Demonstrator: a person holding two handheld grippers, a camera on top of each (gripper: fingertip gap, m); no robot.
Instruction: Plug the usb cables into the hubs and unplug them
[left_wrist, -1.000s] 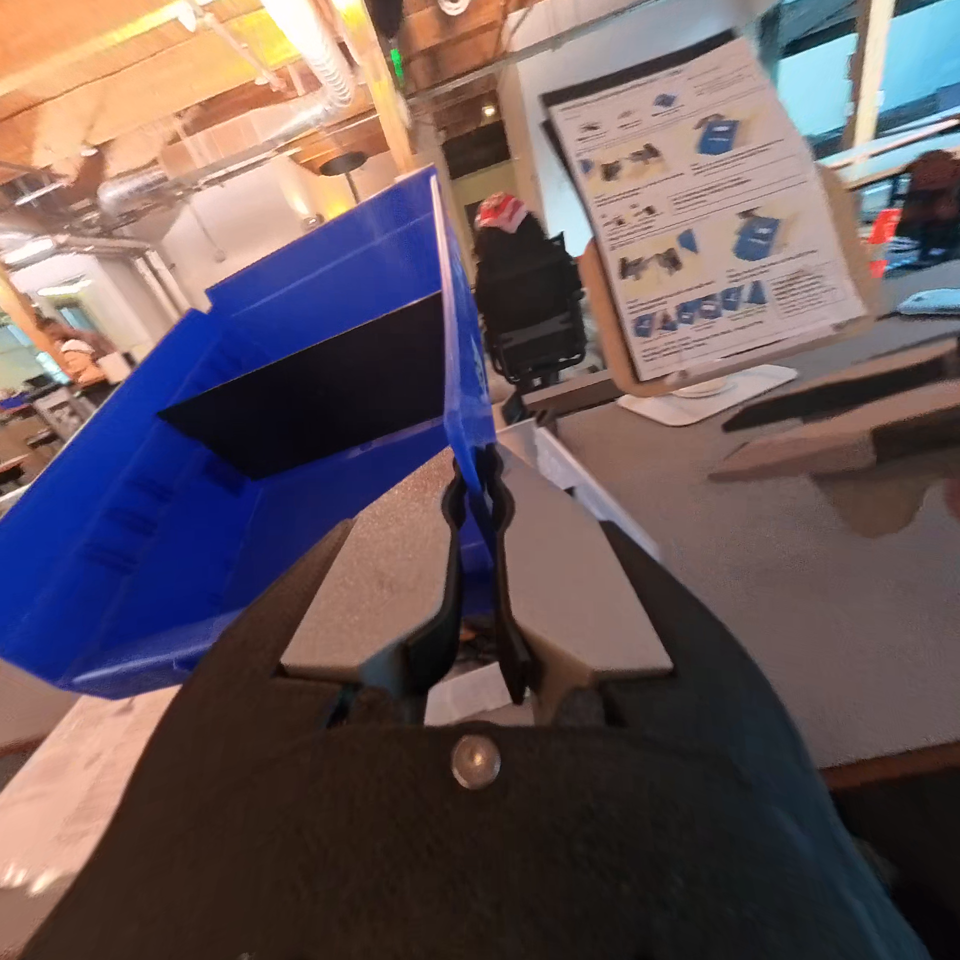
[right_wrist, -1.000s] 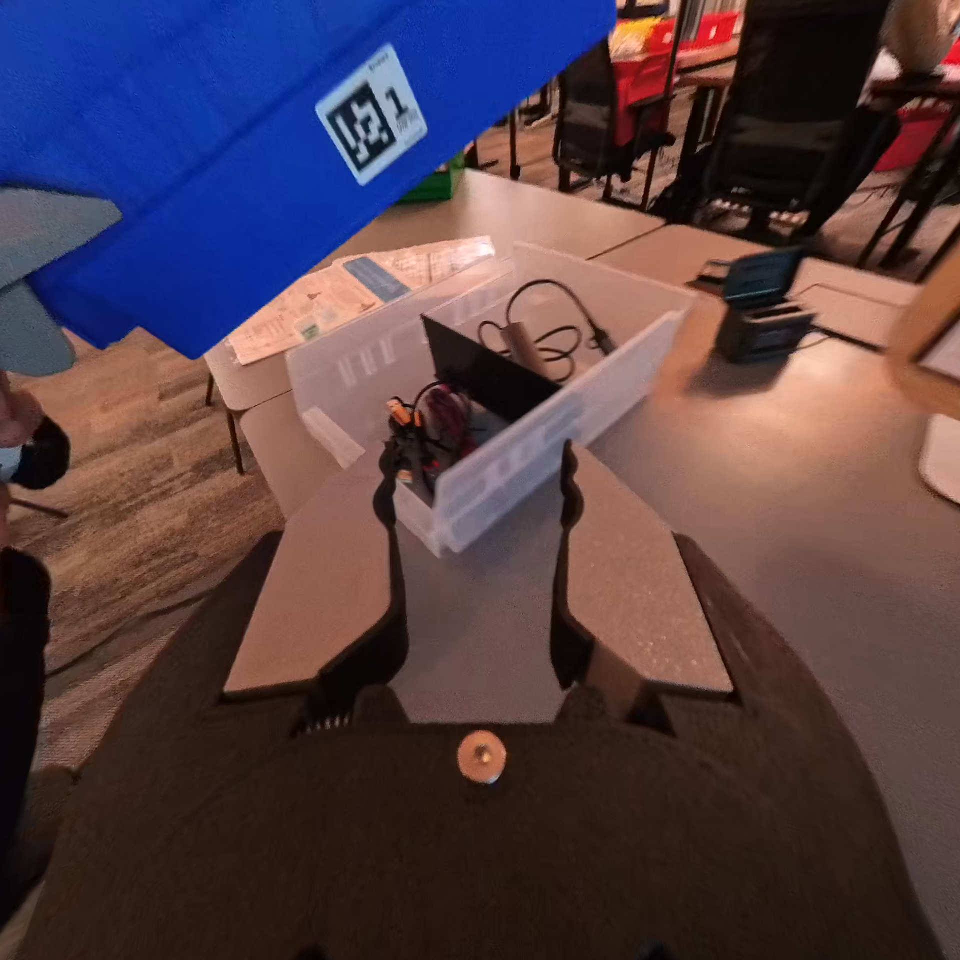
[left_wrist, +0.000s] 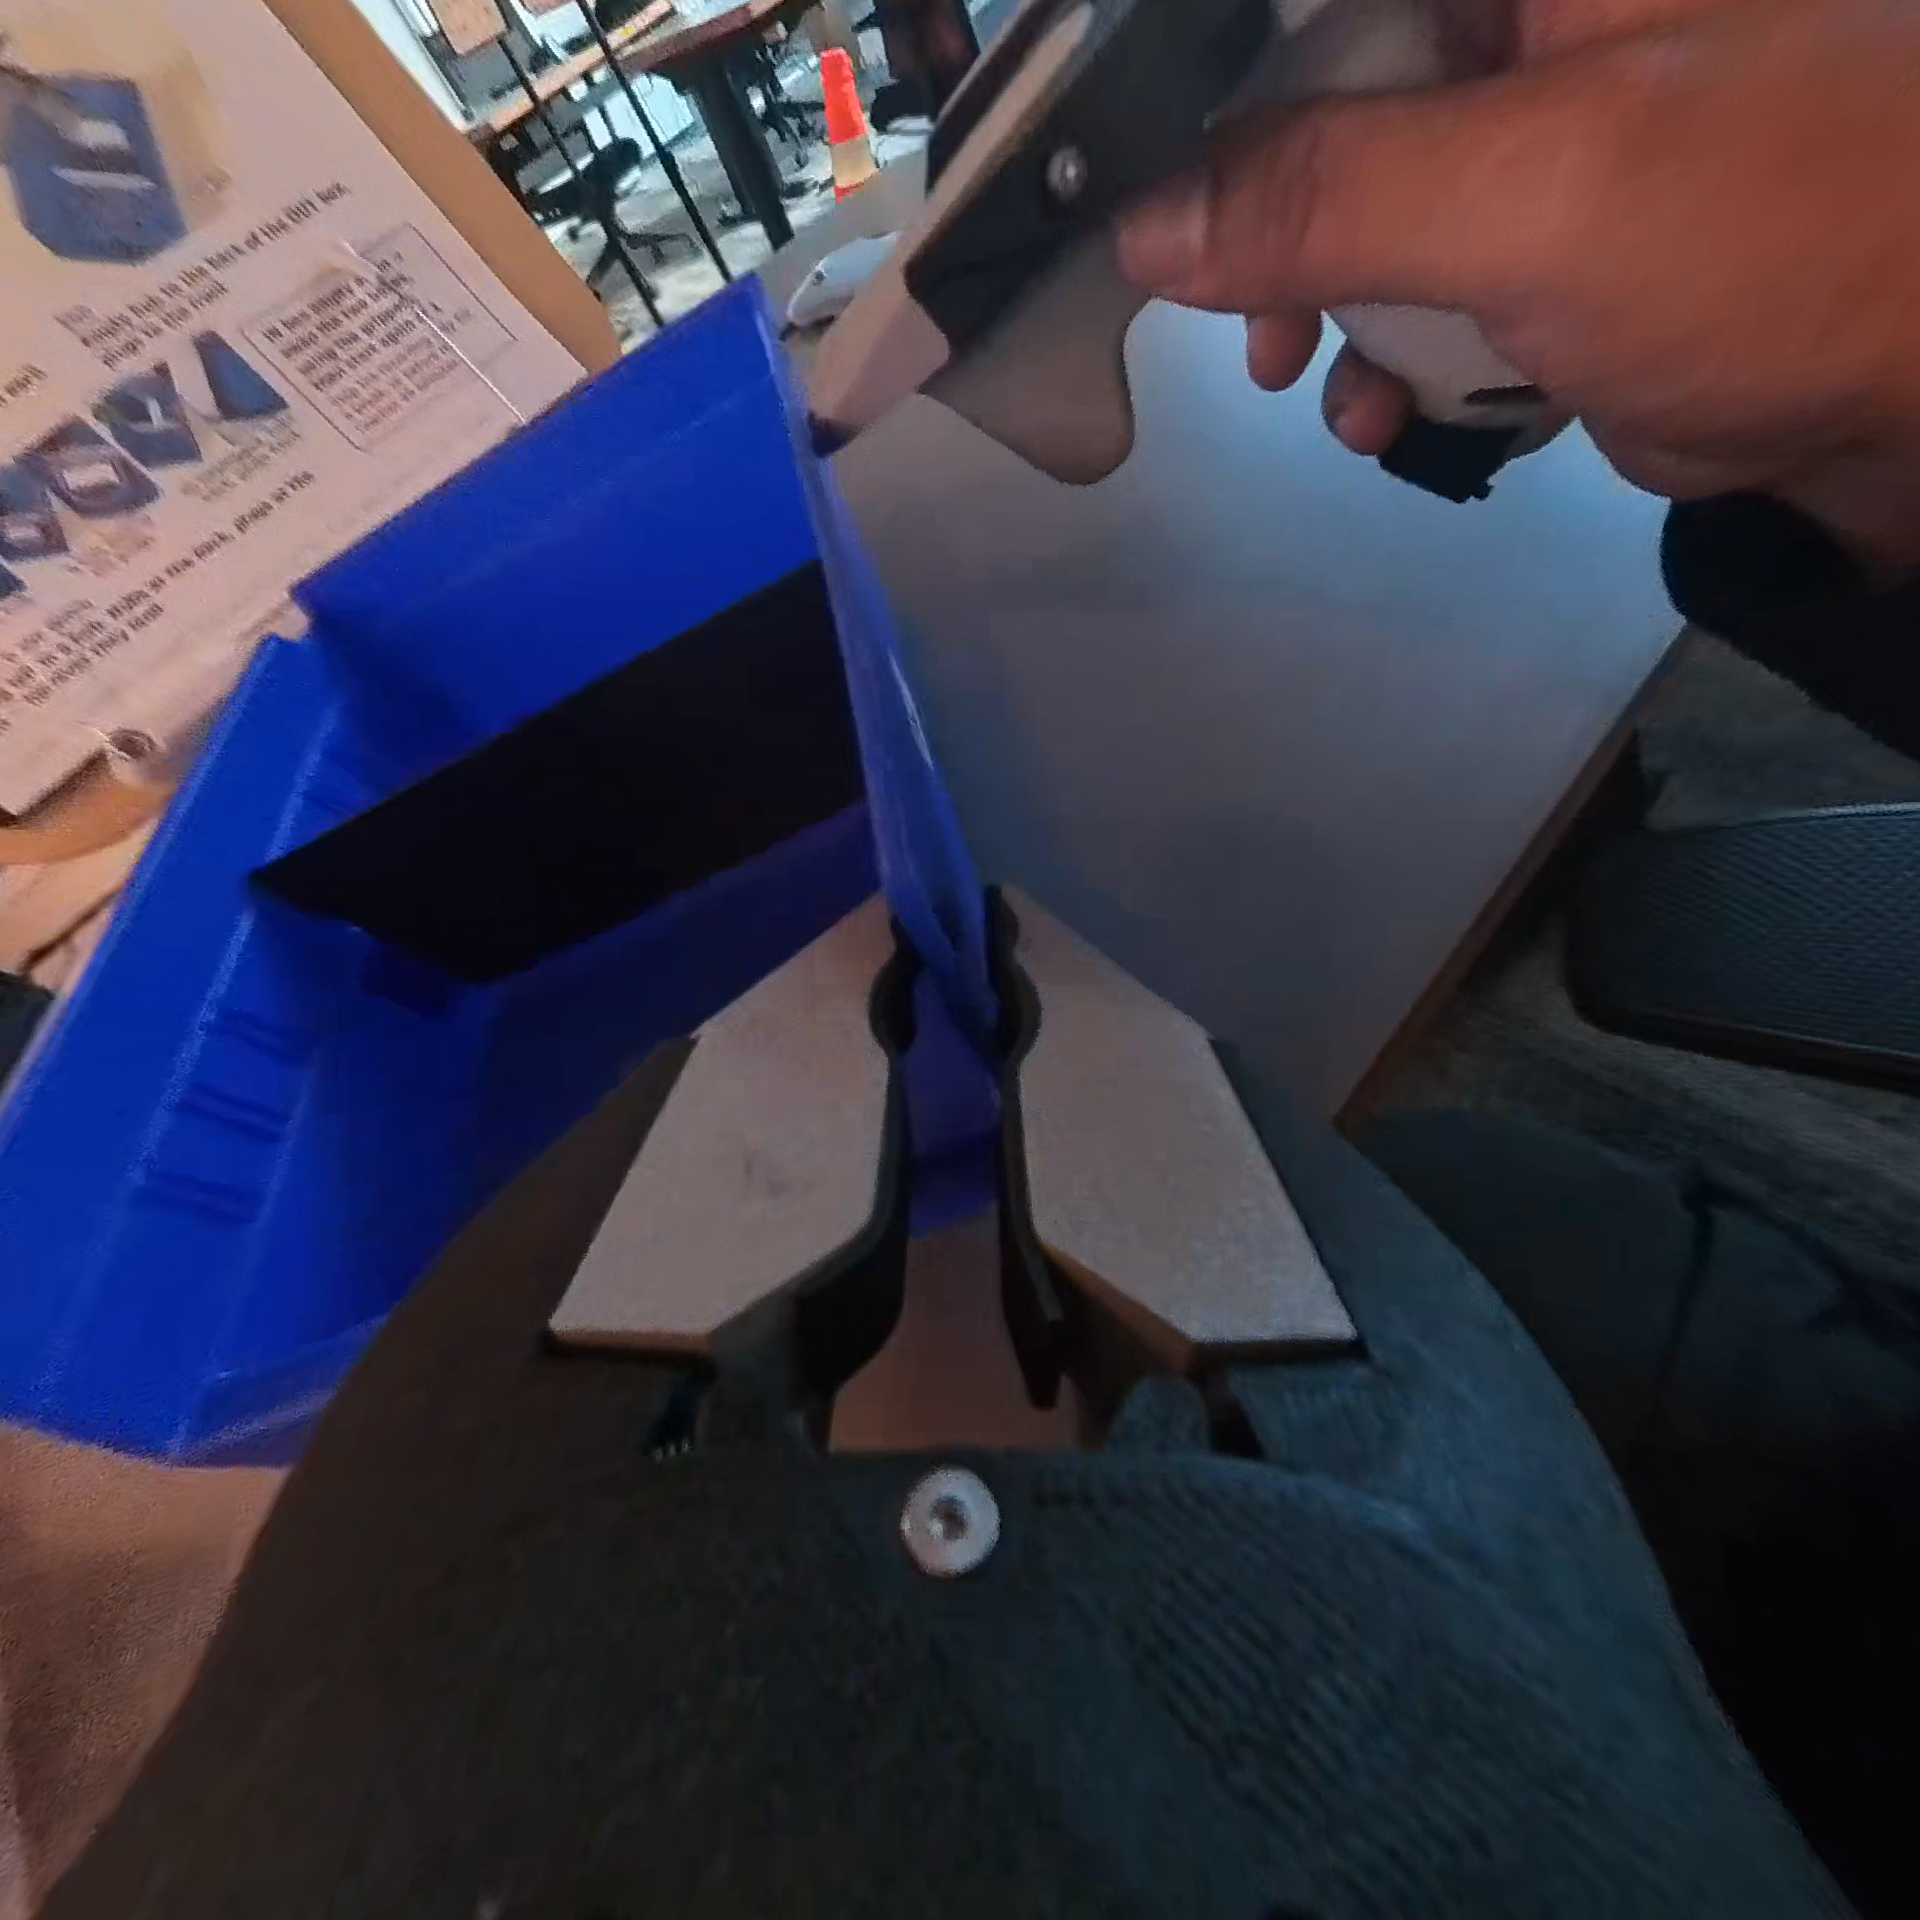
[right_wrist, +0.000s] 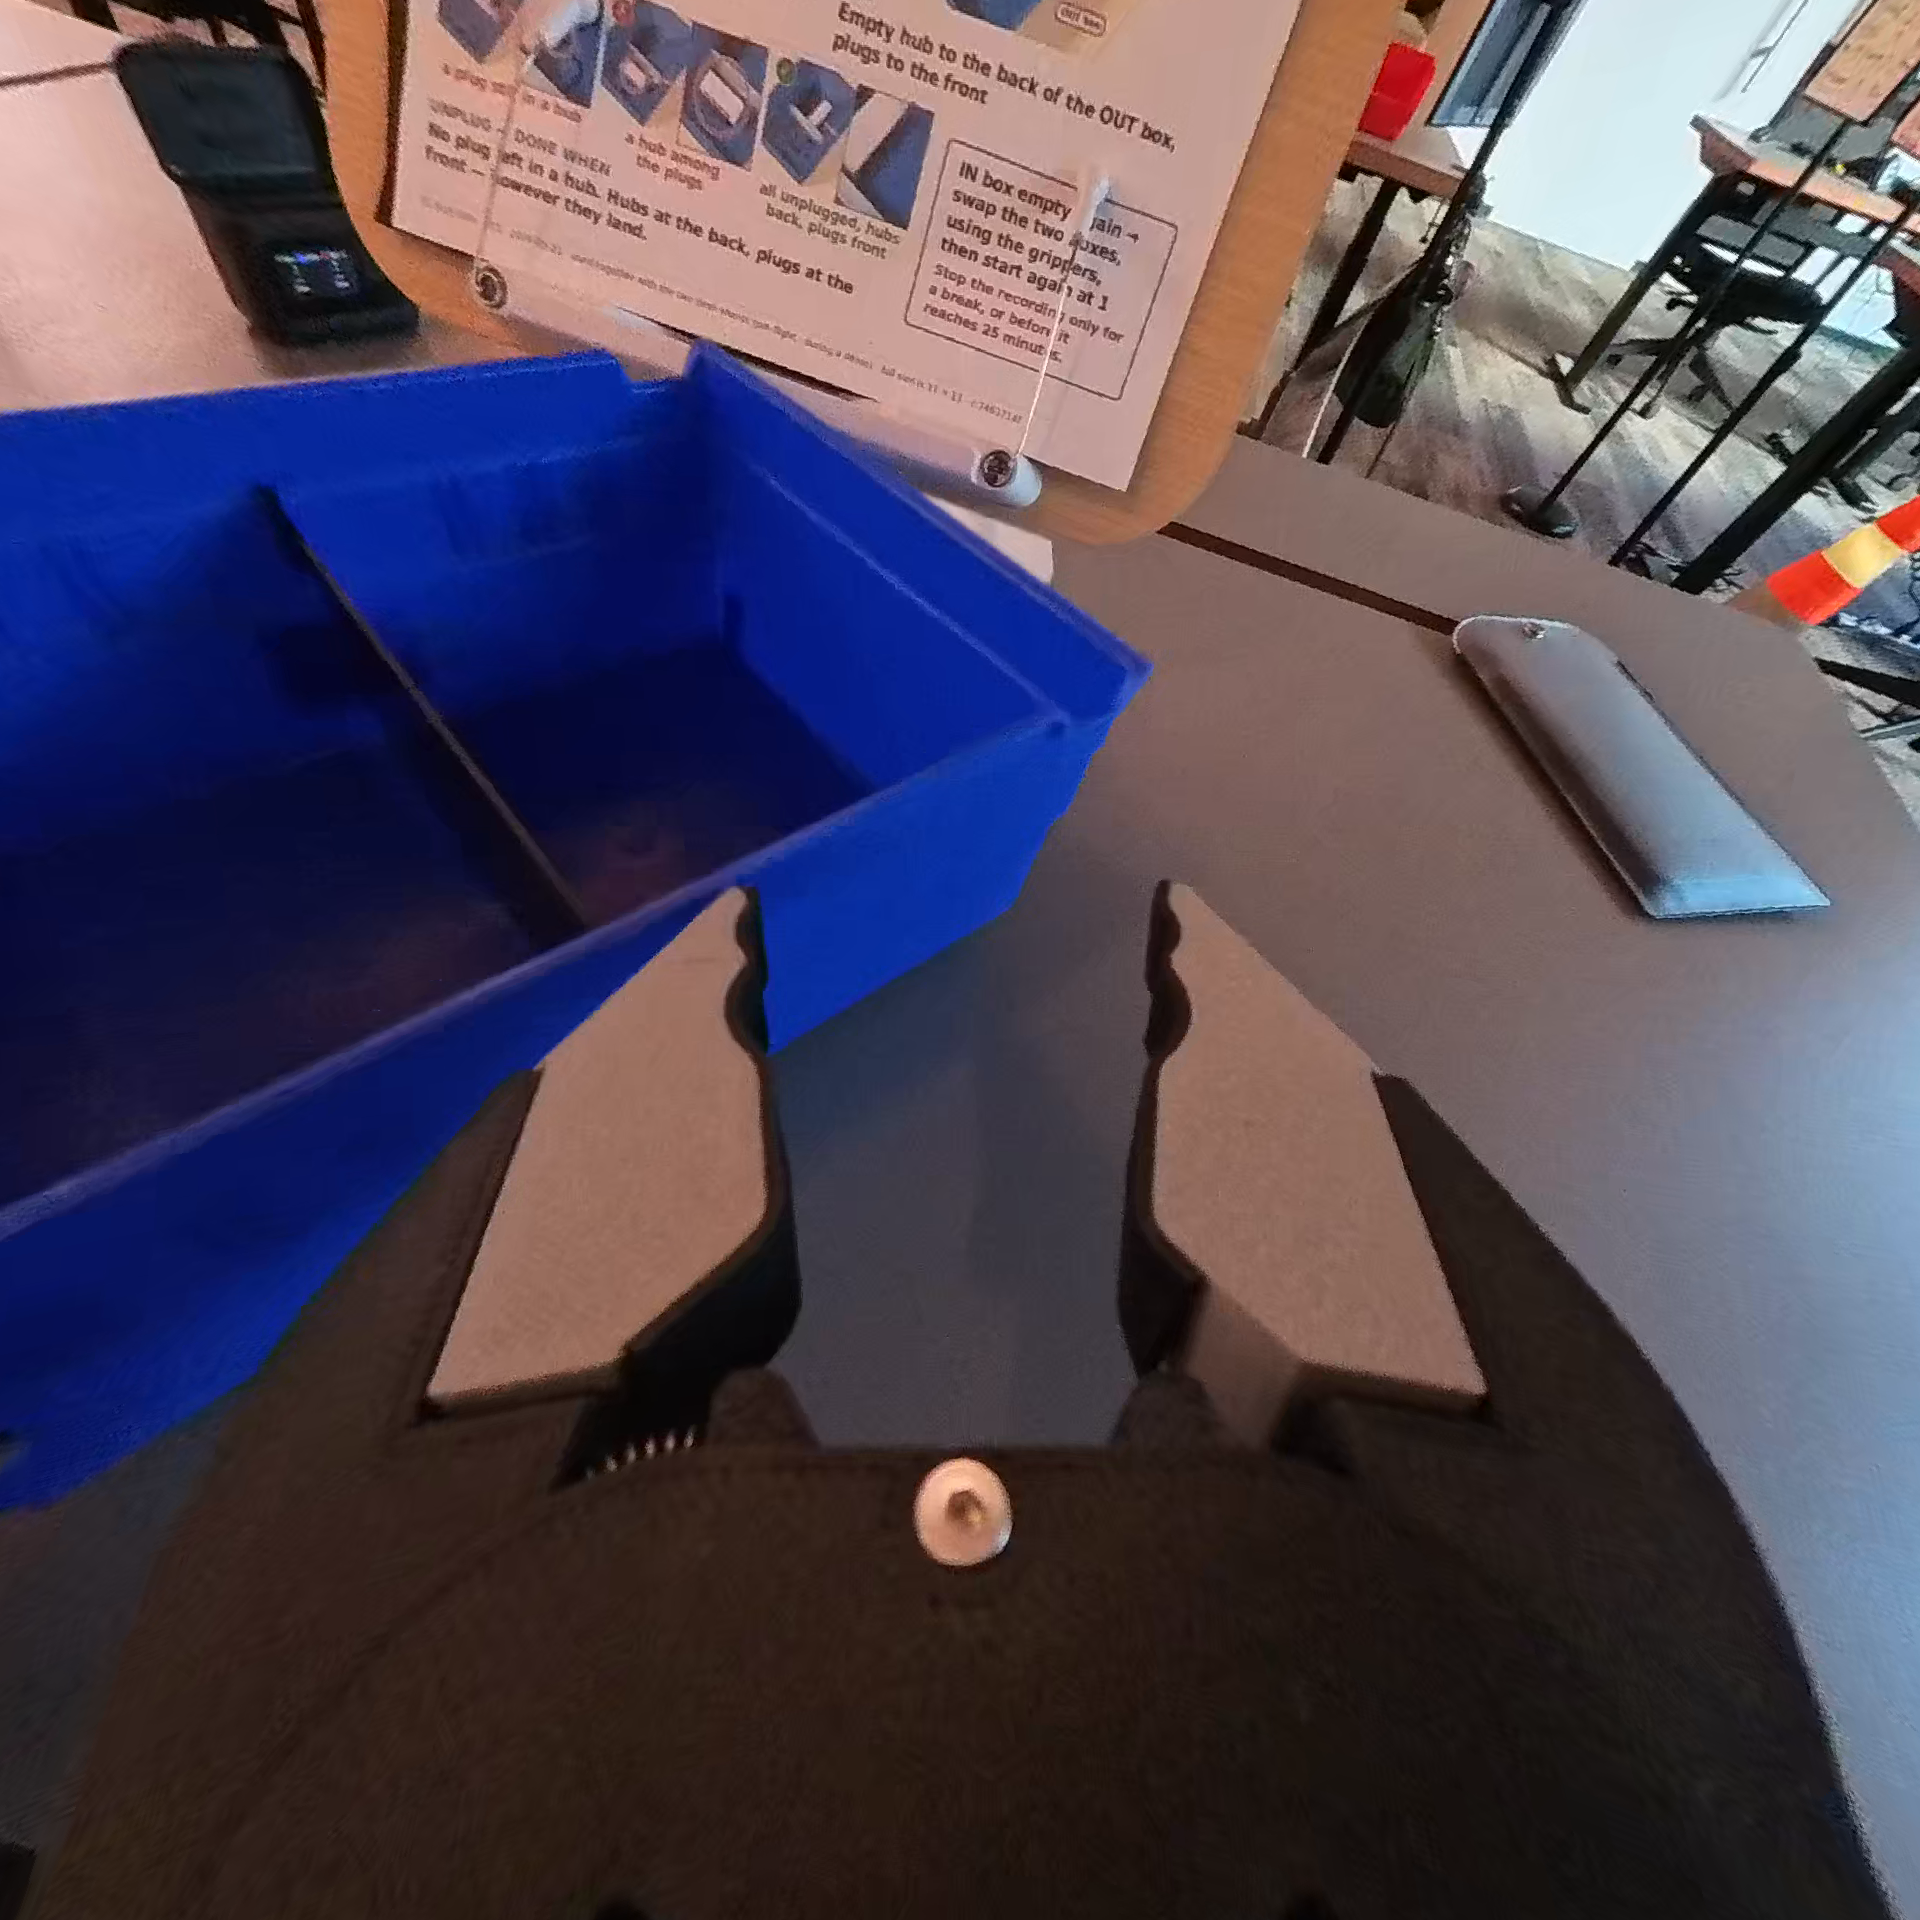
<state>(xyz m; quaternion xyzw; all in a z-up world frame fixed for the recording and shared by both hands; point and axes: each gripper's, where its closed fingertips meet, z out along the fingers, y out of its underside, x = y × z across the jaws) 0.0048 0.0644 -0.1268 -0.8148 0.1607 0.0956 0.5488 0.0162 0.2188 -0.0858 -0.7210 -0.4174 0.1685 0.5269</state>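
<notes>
No usb cables or hubs show in either view; the blue bin (right_wrist: 499, 727) has both compartments bare either side of its black divider (right_wrist: 436, 717), so plugging looks not yet begun here; the left gripper (left_wrist: 951, 997) is clamped on the bin's near wall; the right gripper (right_wrist: 956, 966) hovers wide apart and empty, just right of the bin over the grey table (right_wrist: 1351, 883); an instruction sheet (right_wrist: 831, 156) stands at the far side.
</notes>
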